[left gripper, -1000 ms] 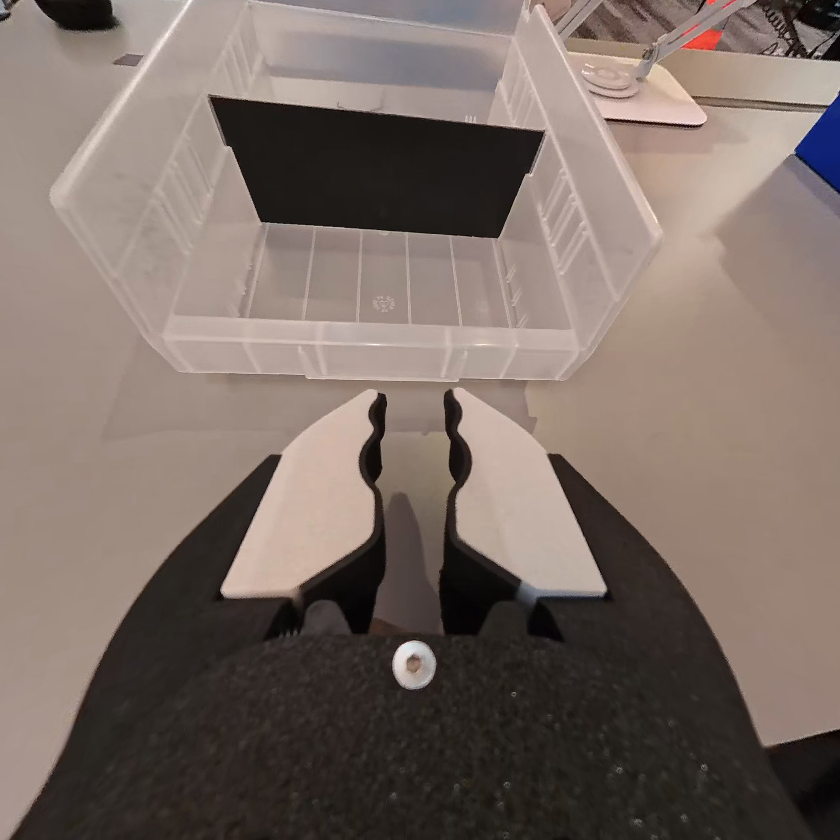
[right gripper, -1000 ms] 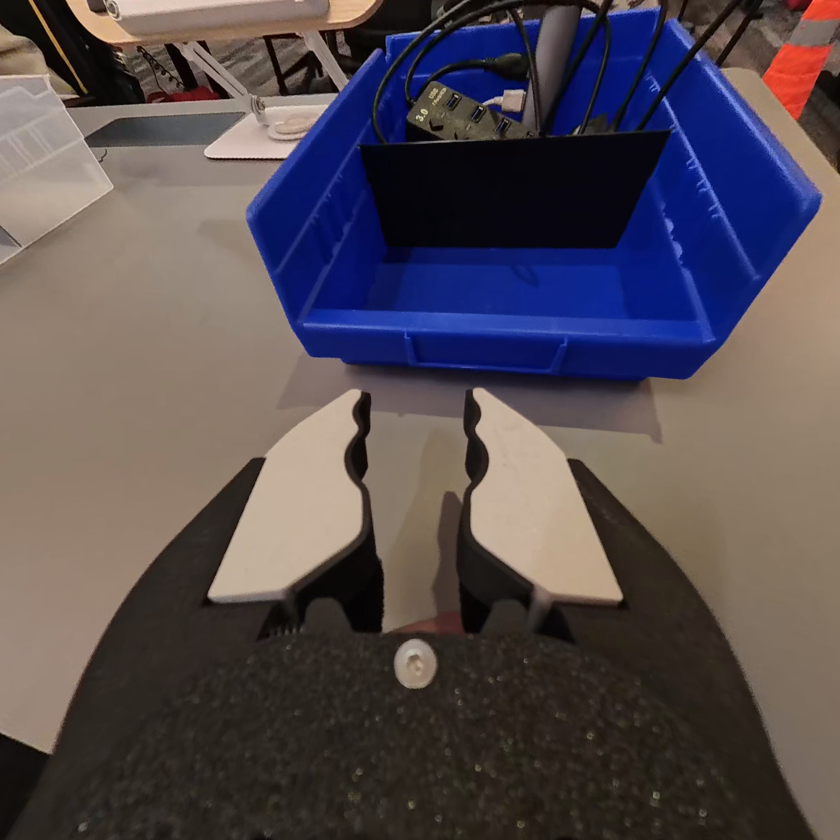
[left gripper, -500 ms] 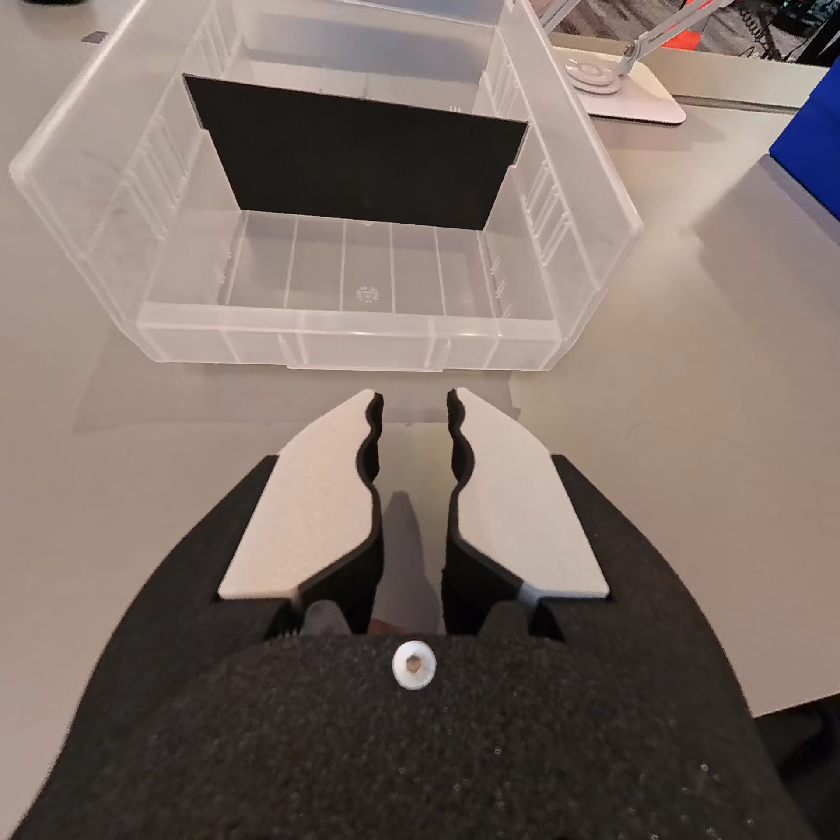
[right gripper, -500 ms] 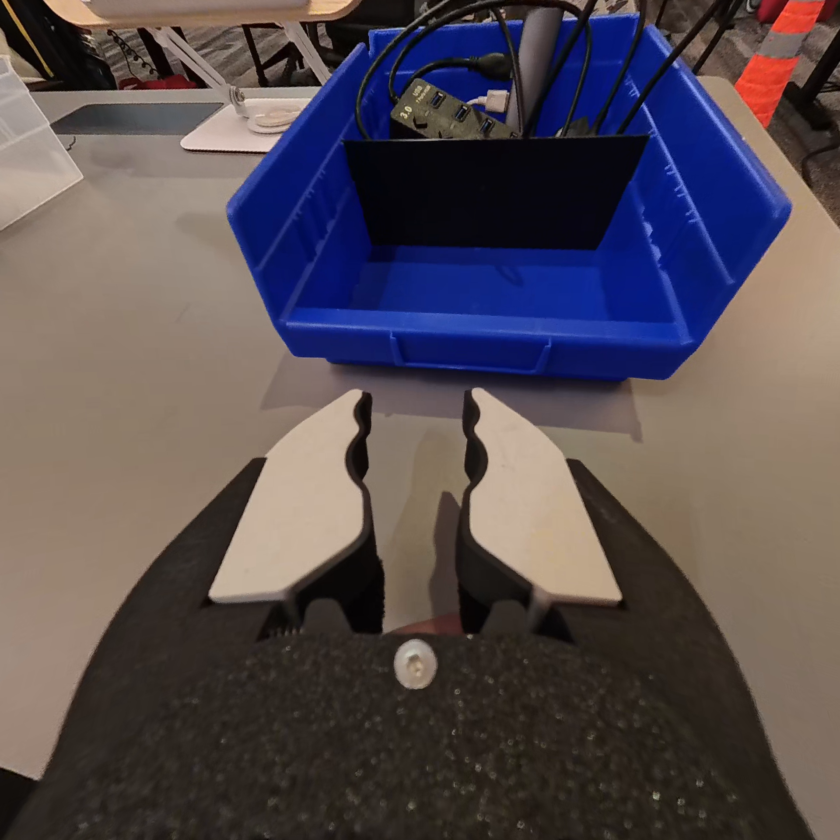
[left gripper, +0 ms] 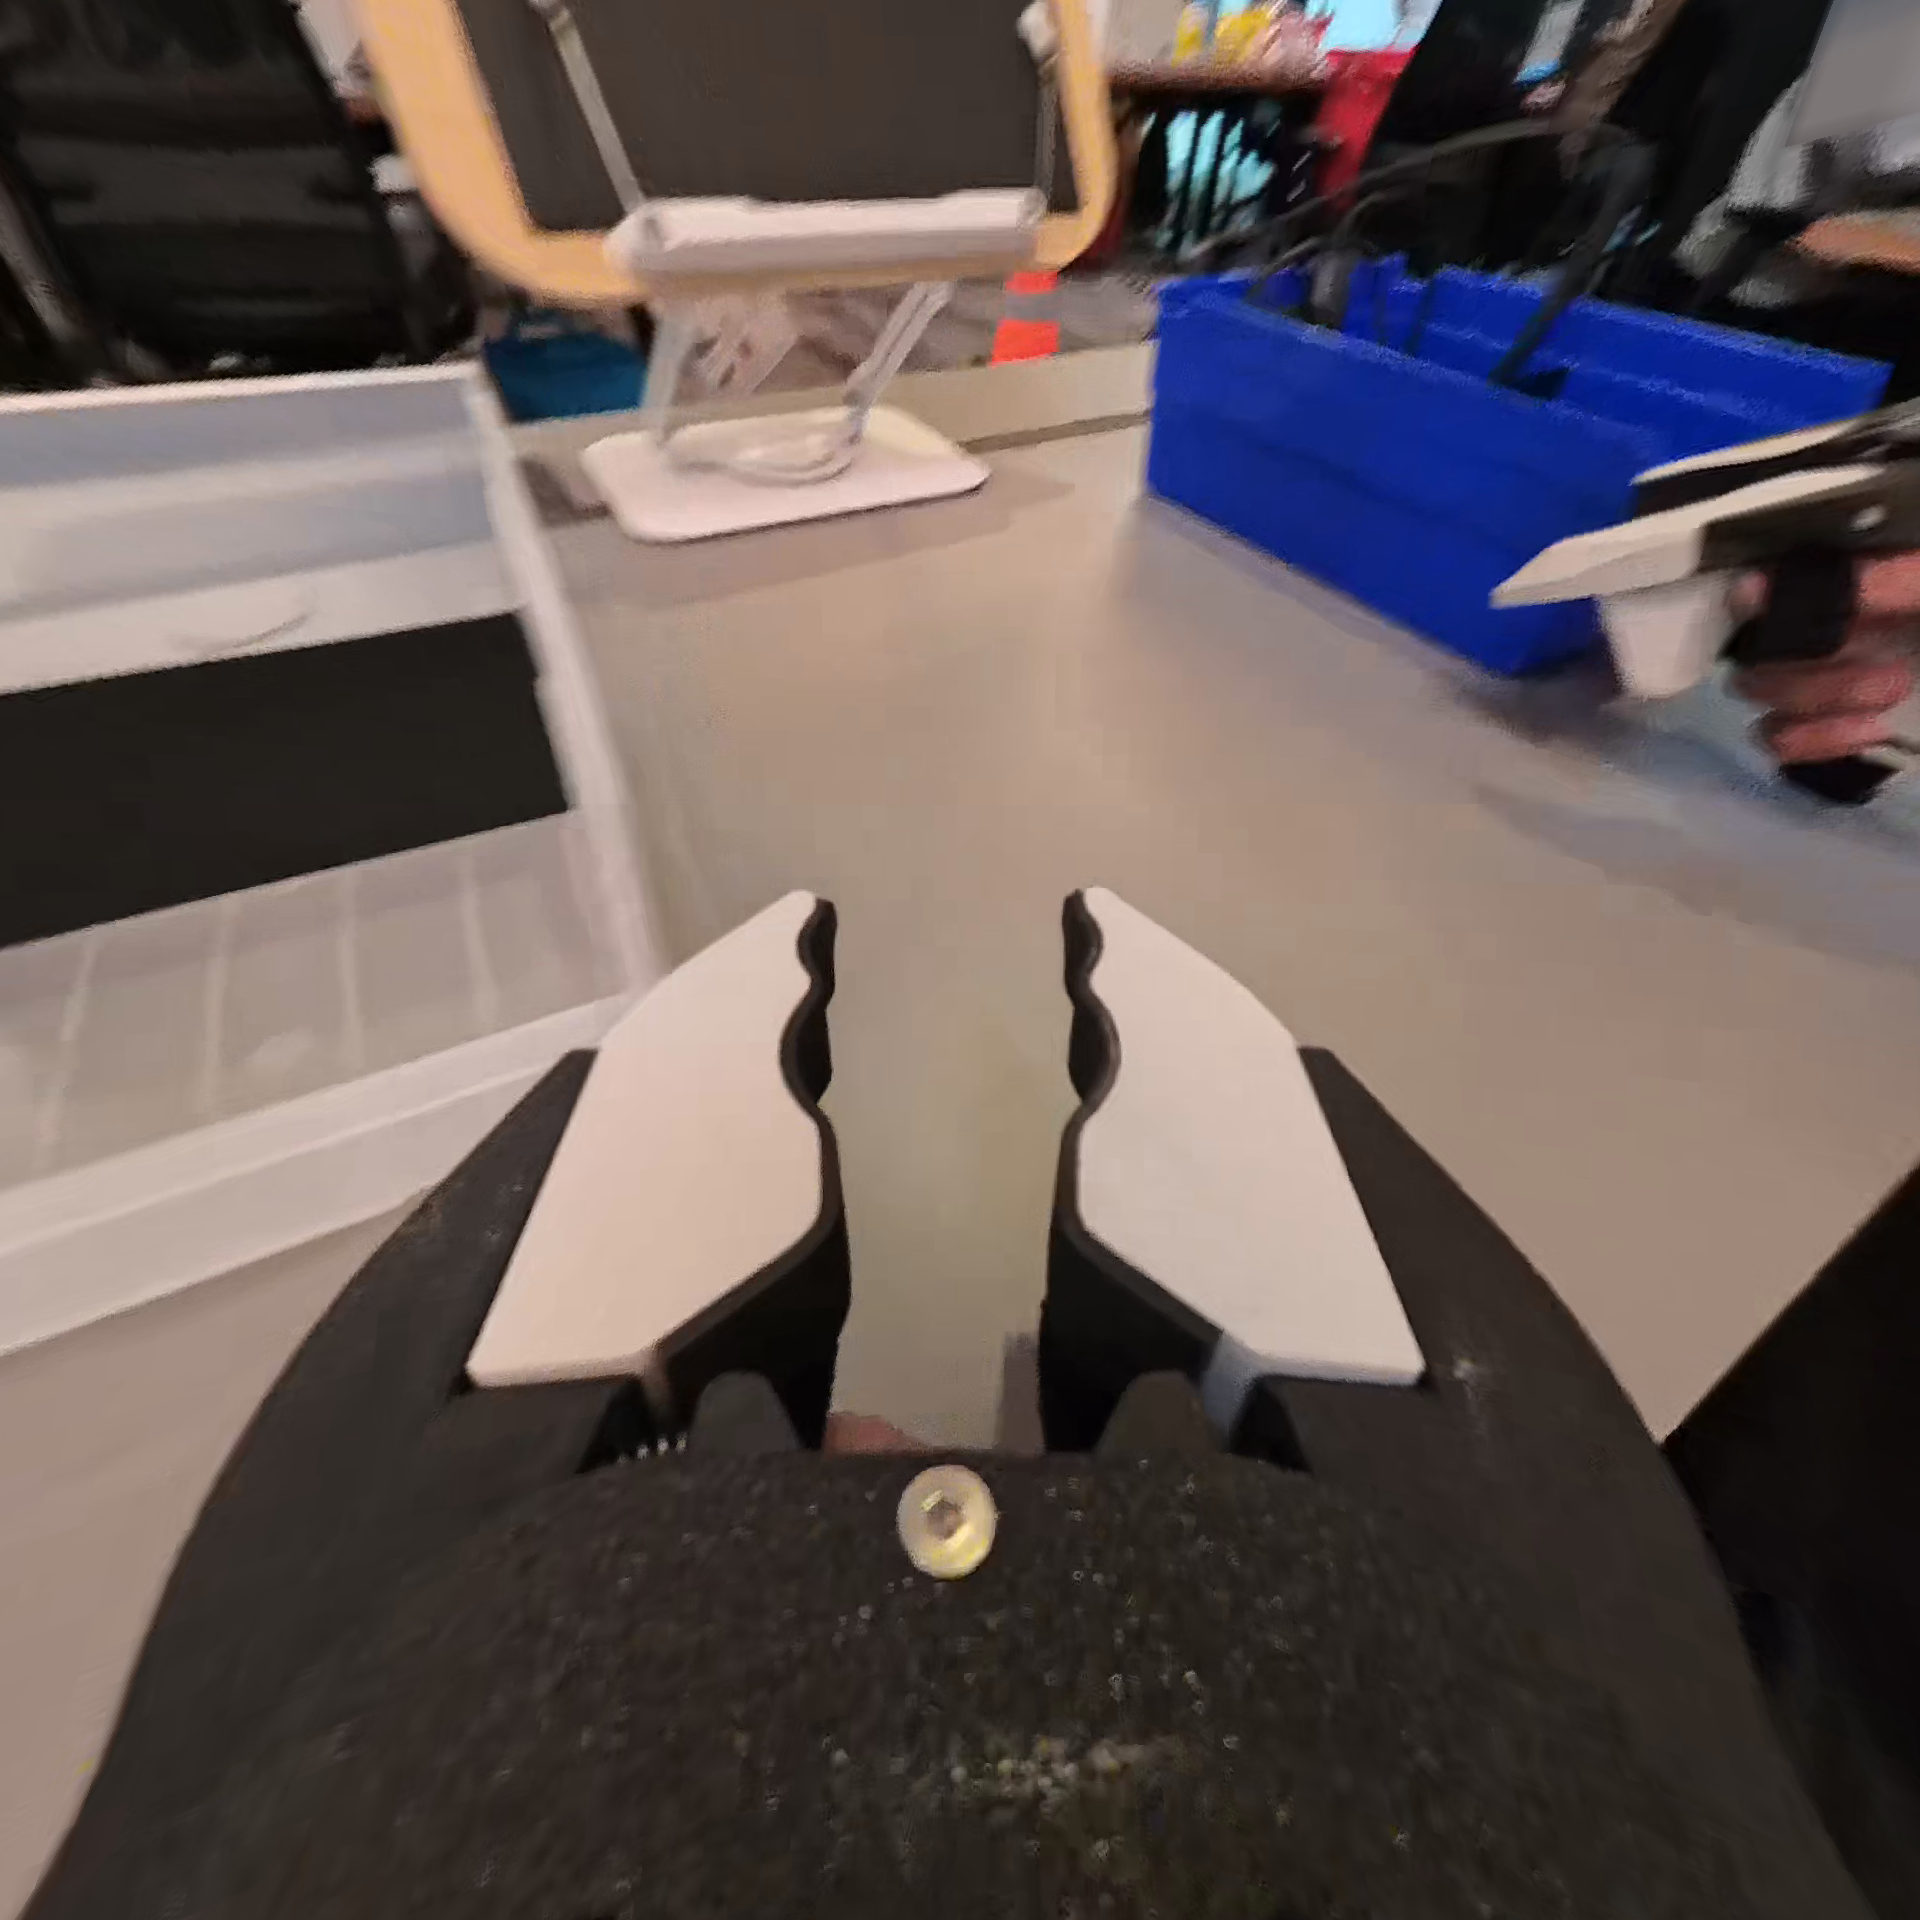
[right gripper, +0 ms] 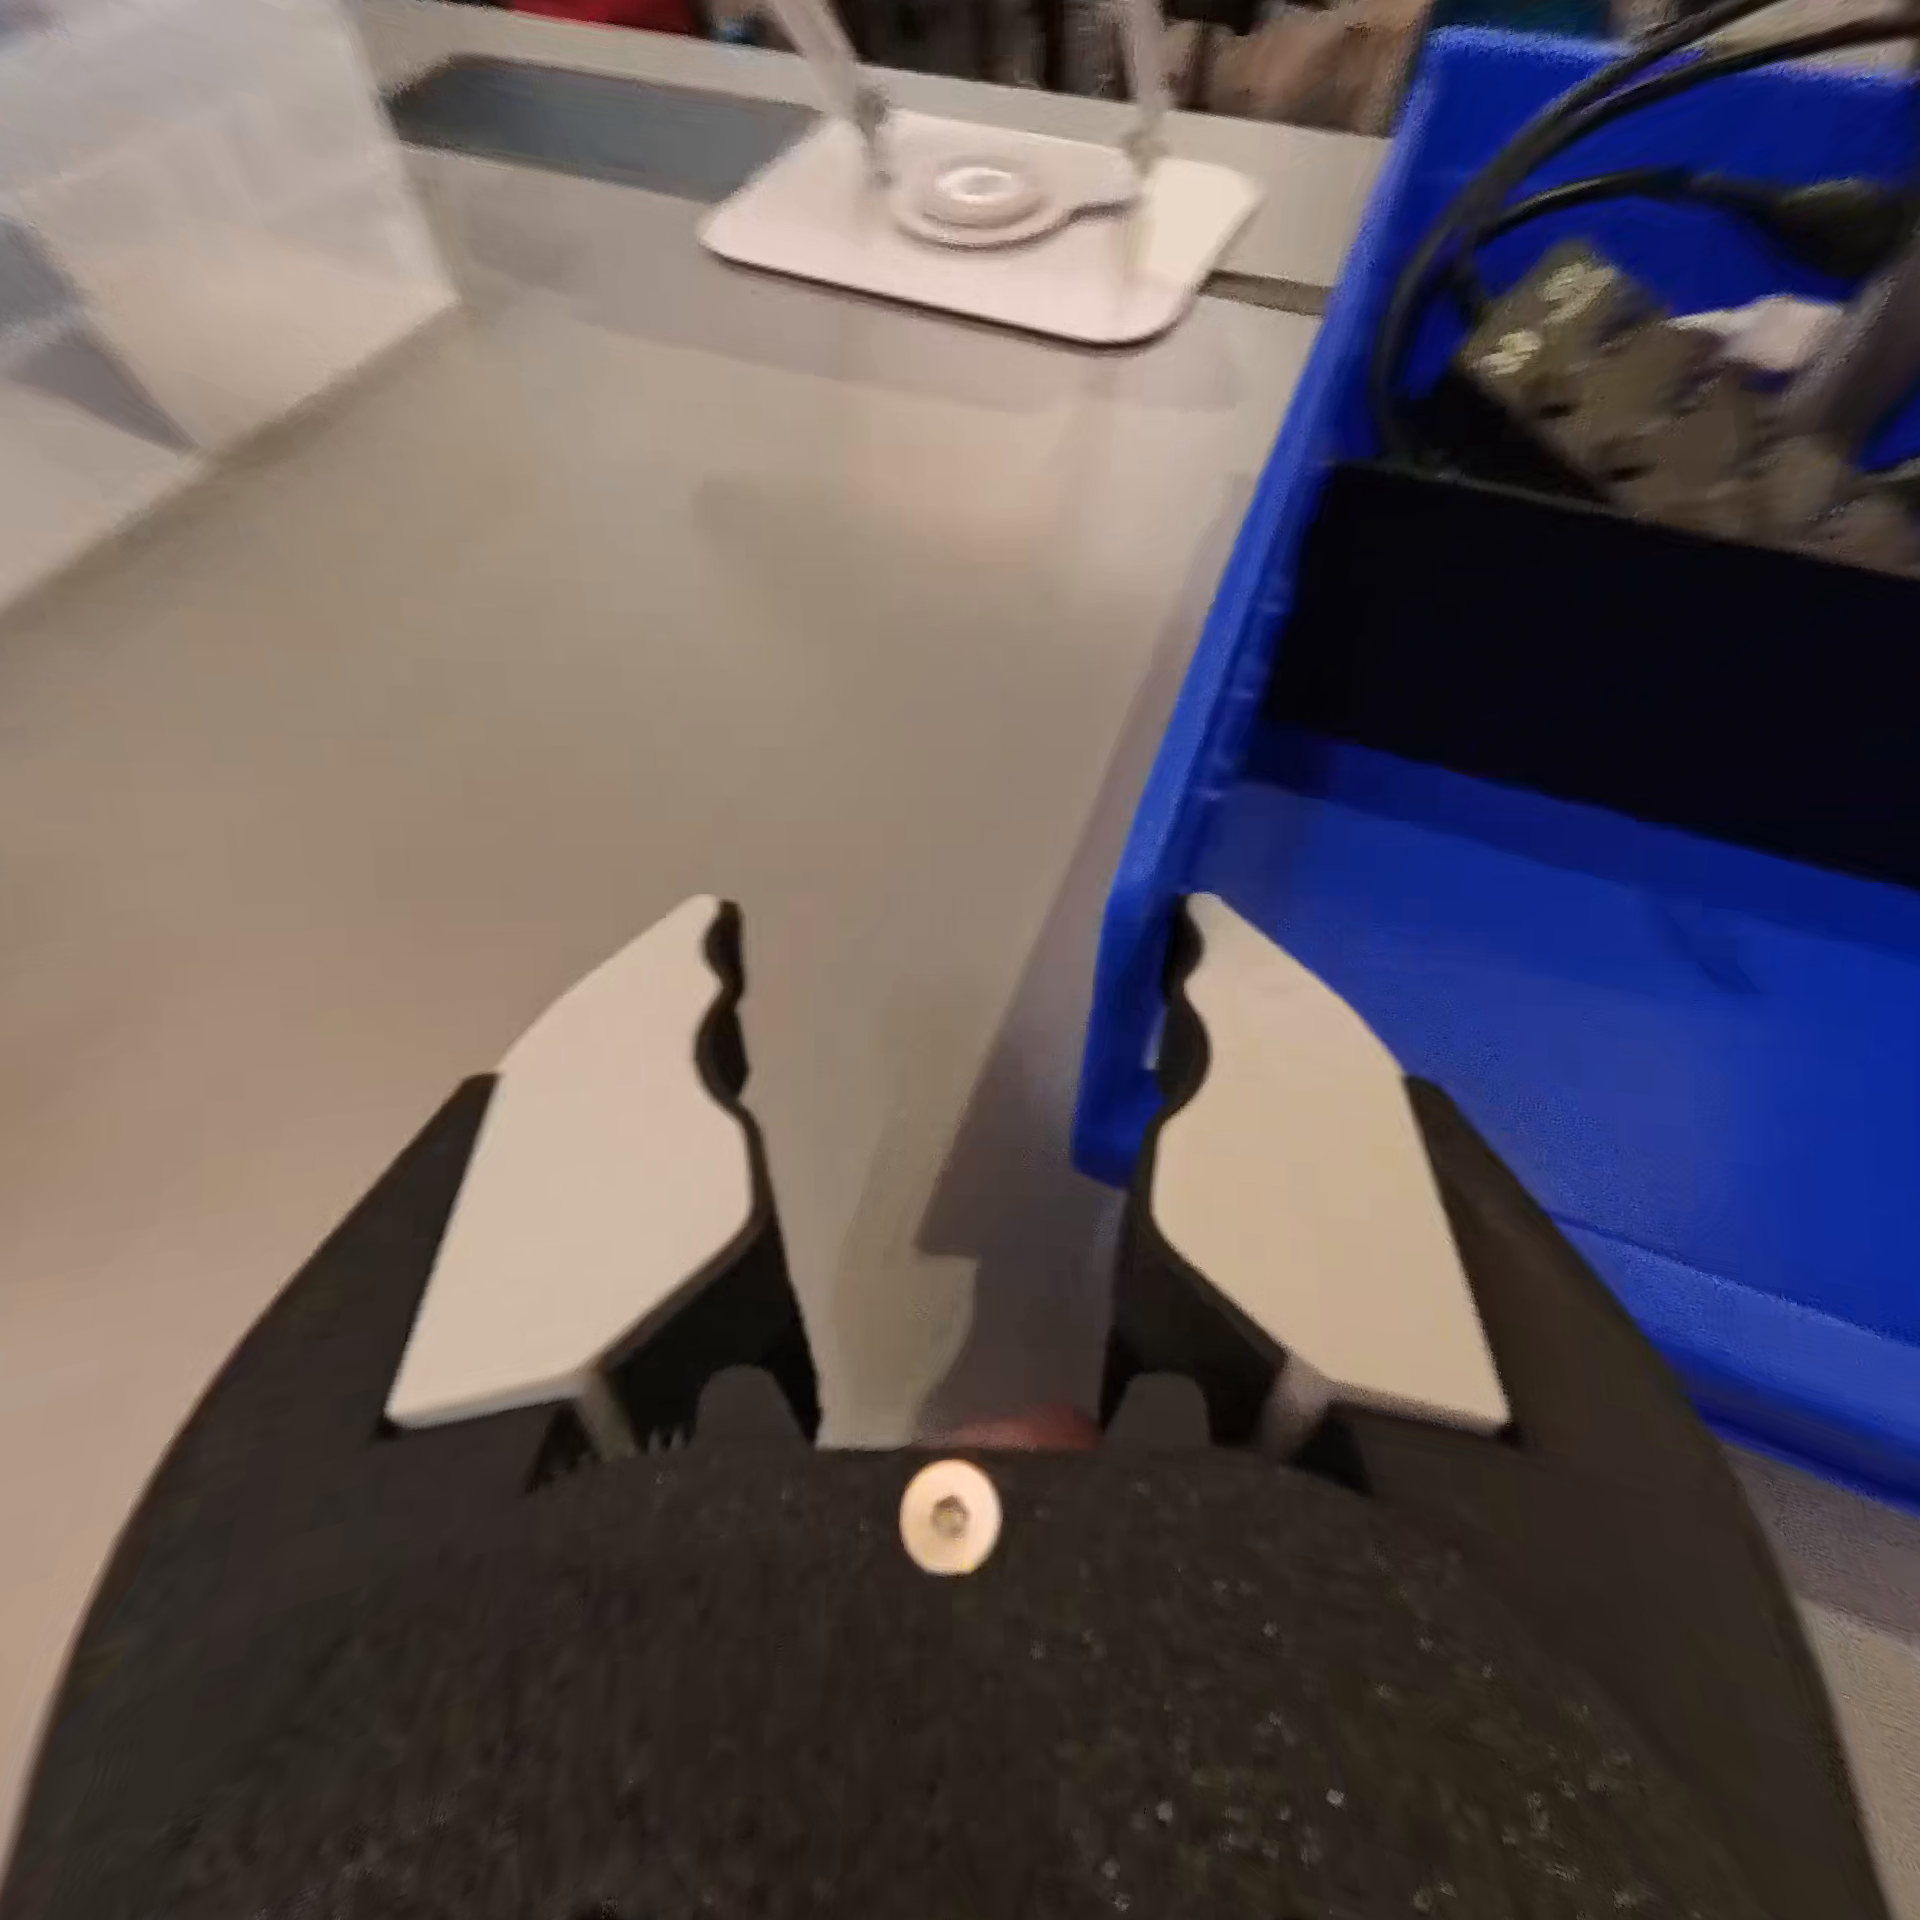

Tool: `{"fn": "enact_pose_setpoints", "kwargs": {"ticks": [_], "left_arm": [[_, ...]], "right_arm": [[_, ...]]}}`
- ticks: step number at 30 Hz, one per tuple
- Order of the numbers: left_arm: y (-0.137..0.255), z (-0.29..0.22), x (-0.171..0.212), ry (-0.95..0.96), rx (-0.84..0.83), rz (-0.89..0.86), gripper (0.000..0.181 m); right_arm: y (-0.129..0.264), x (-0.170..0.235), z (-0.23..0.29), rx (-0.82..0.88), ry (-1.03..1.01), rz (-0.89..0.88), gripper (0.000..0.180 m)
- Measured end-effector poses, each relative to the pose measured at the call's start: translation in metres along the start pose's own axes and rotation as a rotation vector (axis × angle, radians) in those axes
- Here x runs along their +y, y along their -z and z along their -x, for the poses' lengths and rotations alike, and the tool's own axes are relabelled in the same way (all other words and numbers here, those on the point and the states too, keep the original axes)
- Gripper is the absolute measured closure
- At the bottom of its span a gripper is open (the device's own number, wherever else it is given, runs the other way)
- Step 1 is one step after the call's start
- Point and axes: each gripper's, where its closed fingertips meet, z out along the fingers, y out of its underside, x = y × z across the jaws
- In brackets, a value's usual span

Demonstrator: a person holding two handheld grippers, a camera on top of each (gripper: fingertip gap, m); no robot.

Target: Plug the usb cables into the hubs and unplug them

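Grey table (left gripper: 1039,727) under both tools — left tool (left gripper: 948,920) spread, level; right tool (right gripper: 956,914) spread wider beside blue bin (right gripper: 1558,1039).

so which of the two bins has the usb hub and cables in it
The blue bin, beside the right gripper. A black hub and black cables sit behind its dark divider. In the clear bin, only a dark divider shows.

Left wrist view low over table (left gripper: 1039,727), right wrist view close beside blue bin (right gripper: 1558,987), both sharing white stand base (left gripper: 790,468)
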Motion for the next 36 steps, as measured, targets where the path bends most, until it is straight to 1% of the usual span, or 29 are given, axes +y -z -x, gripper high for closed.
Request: {"fn": "enact_pose_setpoints", "kwargs": {"ticks": [1,2,3,4,6,7,8,9,10,11,12,13,15,16,17,18,19,20,21,22,24,27,31,33,36], "left_arm": [[-0.007,-0.014,-0.004,0.006,0.039,-0.025,0.136],[-0.015,-0.030,-0.006,0.020,0.081,-0.032,0.133],[-0.025,-0.045,-0.008,0.036,0.122,-0.027,0.128],[-0.037,-0.062,-0.009,0.051,0.162,-0.015,0.122],[-0.065,-0.101,-0.013,0.058,0.253,0.020,0.111],[-0.078,-0.120,-0.015,0.048,0.286,0.041,0.104],[-0.090,-0.138,-0.017,0.032,0.307,0.055,0.105],[-0.102,-0.155,-0.021,0.019,0.327,0.054,0.106],[-0.114,-0.169,-0.025,0.003,0.338,0.054,0.107],[-0.128,-0.177,-0.028,-0.016,0.324,0.065,0.109],[-0.143,-0.184,-0.031,-0.027,0.314,0.077,0.109],[-0.158,-0.189,-0.033,-0.021,0.311,0.092,0.110],[-0.186,-0.198,-0.026,0.020,0.318,0.177,0.119],[-0.196,-0.204,-0.020,0.038,0.342,0.224,0.129],[-0.205,-0.202,-0.014,0.044,0.320,0.263,0.138],[-0.210,-0.199,-0.013,0.035,0.301,0.266,0.147],[-0.212,-0.195,-0.013,0.023,0.277,0.256,0.150],[-0.211,-0.190,-0.013,0.017,0.245,0.259,0.154],[-0.209,-0.183,-0.014,0.016,0.207,0.262,0.158],[-0.206,-0.176,-0.015,0.008,0.184,0.252,0.162],[-0.197,-0.164,-0.016,-0.026,0.138,0.222,0.169],[-0.177,-0.134,-0.020,-0.011,0.042,0.183,0.174],[-0.150,-0.088,-0.030,-0.013,-0.083,0.130,0.176],[-0.137,-0.066,-0.035,-0.020,-0.140,0.108,0.176],[-0.117,-0.035,-0.030,0.018,-0.213,0.111,0.176]], "right_arm": [[0.003,-0.001,0.012,-0.059,-0.031,-0.013,0.097],[0.009,-0.001,0.023,-0.114,-0.038,-0.025,0.100],[0.017,0.001,0.037,-0.176,-0.027,-0.041,0.111],[0.030,0.001,0.050,-0.237,-0.011,-0.072,0.126],[0.058,-0.009,0.055,-0.214,-0.012,-0.181,0.124],[0.074,-0.014,0.051,-0.164,-0.008,-0.221,0.121],[0.091,-0.021,0.042,-0.085,0.001,-0.276,0.116],[0.109,-0.026,0.025,0.050,0.017,-0.336,0.117],[0.128,-0.026,-0.007,0.277,0.033,-0.368,0.124],[0.149,-0.019,-0.041,0.512,0.034,-0.367,0.143],[0.157,-0.012,-0.060,0.608,0.037,-0.365,0.152],[0.152,-0.001,-0.070,0.612,0.019,-0.325,0.146],[0.128,0.028,-0.089,0.596,-0.078,-0.177,0.129],[0.119,0.039,-0.098,0.617,-0.111,-0.114,0.129],[0.109,0.048,-0.102,0.612,-0.137,-0.065,0.130],[0.100,0.054,-0.103,0.603,-0.169,-0.030,0.134],[0.094,0.054,-0.099,0.578,-0.193,-0.038,0.148],[0.093,0.051,-0.097,0.579,-0.213,-0.071,0.151],[0.094,0.050,-0.094,0.577,-0.222,-0.081,0.167],[0.095,0.048,-0.090,0.563,-0.228,-0.090,0.177],[0.094,0.042,-0.076,0.576,-0.191,-0.092,0.177],[0.085,0.030,-0.048,0.572,-0.175,-0.100,0.178],[0.063,0.000,-0.010,0.541,-0.108,-0.167,0.178],[0.049,-0.012,0.006,0.515,-0.106,-0.189,0.178],[0.027,-0.027,0.033,0.454,-0.089,-0.192,0.178]]}}
